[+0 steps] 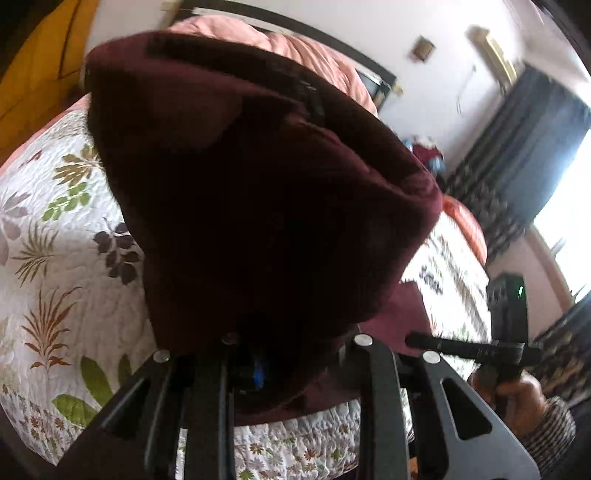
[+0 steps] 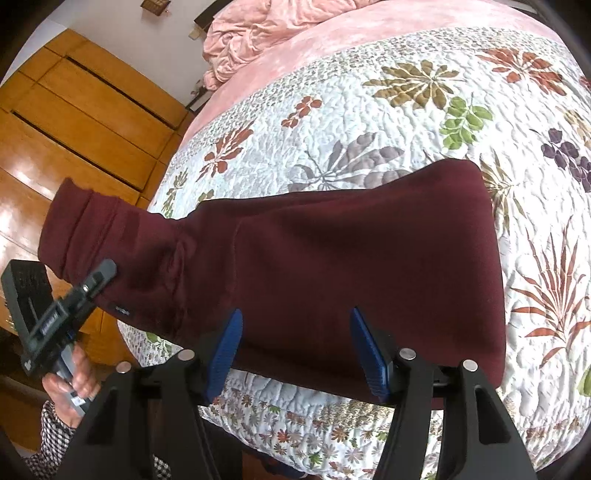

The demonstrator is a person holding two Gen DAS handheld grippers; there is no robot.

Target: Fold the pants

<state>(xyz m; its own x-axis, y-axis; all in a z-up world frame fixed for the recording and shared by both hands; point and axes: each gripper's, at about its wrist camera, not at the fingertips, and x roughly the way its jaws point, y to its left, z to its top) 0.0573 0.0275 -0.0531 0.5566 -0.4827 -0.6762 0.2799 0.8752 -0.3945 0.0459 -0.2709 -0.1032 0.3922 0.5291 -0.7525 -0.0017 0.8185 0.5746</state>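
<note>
Dark maroon pants [image 2: 332,258] lie across the floral quilt [image 2: 406,110] near the bed's front edge. One end of the pants is lifted off the bed at the left, where my left gripper [image 2: 101,275] is shut on the cloth. In the left wrist view the raised pants [image 1: 258,184] hang over the left gripper [image 1: 258,369] and hide its fingers. My right gripper [image 2: 297,350] is open just above the flat part of the pants, its blue pads [image 2: 225,350] standing well apart and not pressing on the cloth. It also shows from the side as the right gripper [image 1: 417,339].
A crumpled pink blanket [image 2: 277,33] lies at the head of the bed. A wooden wardrobe [image 2: 74,129] stands beyond the bed's left side. Dark curtains [image 1: 535,147] hang by a bright window. A person's hand [image 2: 70,387] in a checked sleeve holds the left gripper.
</note>
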